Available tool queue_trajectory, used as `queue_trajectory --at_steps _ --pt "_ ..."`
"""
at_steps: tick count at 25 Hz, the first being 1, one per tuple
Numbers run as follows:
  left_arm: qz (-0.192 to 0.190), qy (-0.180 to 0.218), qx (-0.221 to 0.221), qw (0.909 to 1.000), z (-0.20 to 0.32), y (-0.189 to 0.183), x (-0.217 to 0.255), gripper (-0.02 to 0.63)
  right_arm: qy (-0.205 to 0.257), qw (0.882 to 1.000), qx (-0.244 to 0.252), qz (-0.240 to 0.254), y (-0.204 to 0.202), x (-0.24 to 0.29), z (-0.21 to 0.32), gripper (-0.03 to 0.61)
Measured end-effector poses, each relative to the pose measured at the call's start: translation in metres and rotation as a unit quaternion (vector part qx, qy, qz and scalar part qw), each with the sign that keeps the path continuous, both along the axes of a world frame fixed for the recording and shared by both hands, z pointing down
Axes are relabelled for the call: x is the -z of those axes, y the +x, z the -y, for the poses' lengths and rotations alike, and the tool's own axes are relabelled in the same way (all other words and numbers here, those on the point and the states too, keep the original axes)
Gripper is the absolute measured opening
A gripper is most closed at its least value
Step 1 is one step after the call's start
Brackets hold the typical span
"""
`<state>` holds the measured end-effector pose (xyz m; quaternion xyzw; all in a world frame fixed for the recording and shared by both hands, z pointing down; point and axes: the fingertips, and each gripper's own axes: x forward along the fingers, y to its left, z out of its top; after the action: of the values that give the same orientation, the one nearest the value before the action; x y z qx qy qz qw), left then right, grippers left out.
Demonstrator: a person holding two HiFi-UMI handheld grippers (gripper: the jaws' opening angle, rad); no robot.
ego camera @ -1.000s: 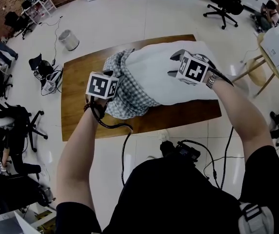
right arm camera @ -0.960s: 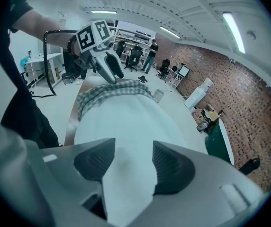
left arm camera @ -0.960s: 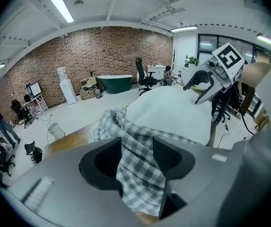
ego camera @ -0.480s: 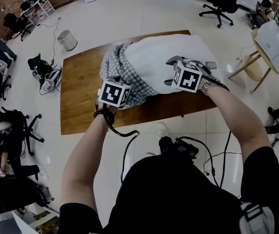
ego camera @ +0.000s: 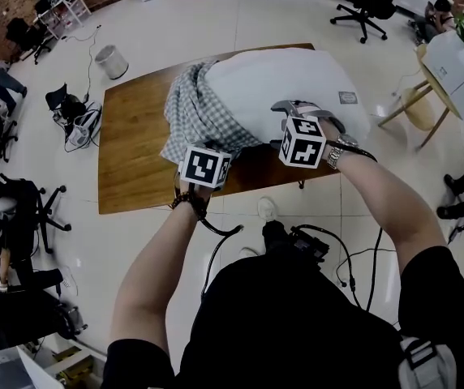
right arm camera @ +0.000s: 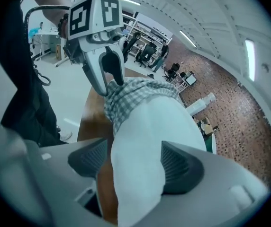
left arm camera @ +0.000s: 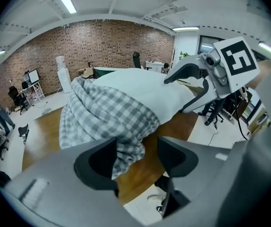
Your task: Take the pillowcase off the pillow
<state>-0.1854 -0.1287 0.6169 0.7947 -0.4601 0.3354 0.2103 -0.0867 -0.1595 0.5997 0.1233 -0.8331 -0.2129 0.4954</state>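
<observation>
As its jaws had just been opening, the left claw [left arm camera: 138, 153] stood released, the checked pillowcase [left arm camera: 107, 117] bunched between them and just beyond. The right claw [right arm camera: 134, 164], likewise opening and released, straddled the white pillow [right arm camera: 145, 136] on the wooden surface [ego camera: 135, 136] beneath.

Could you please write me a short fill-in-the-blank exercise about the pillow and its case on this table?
1. The pillowcase has a grey and white ___ pattern.
2. The pillow lies on a ___ table.
3. In the head view, the pillowcase is bunched over the pillow's ___ end.
4. The bare part of the pillow is ___ in colour.
Missing words: checked; wooden; left; white.
</observation>
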Motion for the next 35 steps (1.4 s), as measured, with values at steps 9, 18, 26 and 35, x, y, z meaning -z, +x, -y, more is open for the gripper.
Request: queue_trajectory --at_steps 9,18,26,35 --pt "-0.044 -0.05 0.058 0.9961 0.007 0.009 -0.038 0.273 0.043 0.999 -0.001 -0.016 -0.005 -0.02 0.016 0.353" --pt "-0.032 -0.047 0.13 0.9899 0.041 -0.02 -0.055 0.114 0.082 0.995 0.006 -0.05 -0.009 -0.041 0.045 0.333" --pt "0.014 -0.023 0.103 0.9944 0.045 -0.045 -0.062 0.017 0.108 0.993 -0.024 -0.043 0.008 -0.03 0.07 0.023" --pt "0.034 0.0 0.146 0.9887 0.032 -0.108 -0.03 0.014 0.127 0.99 -0.048 -0.03 0.024 0.012 0.071 0.012"
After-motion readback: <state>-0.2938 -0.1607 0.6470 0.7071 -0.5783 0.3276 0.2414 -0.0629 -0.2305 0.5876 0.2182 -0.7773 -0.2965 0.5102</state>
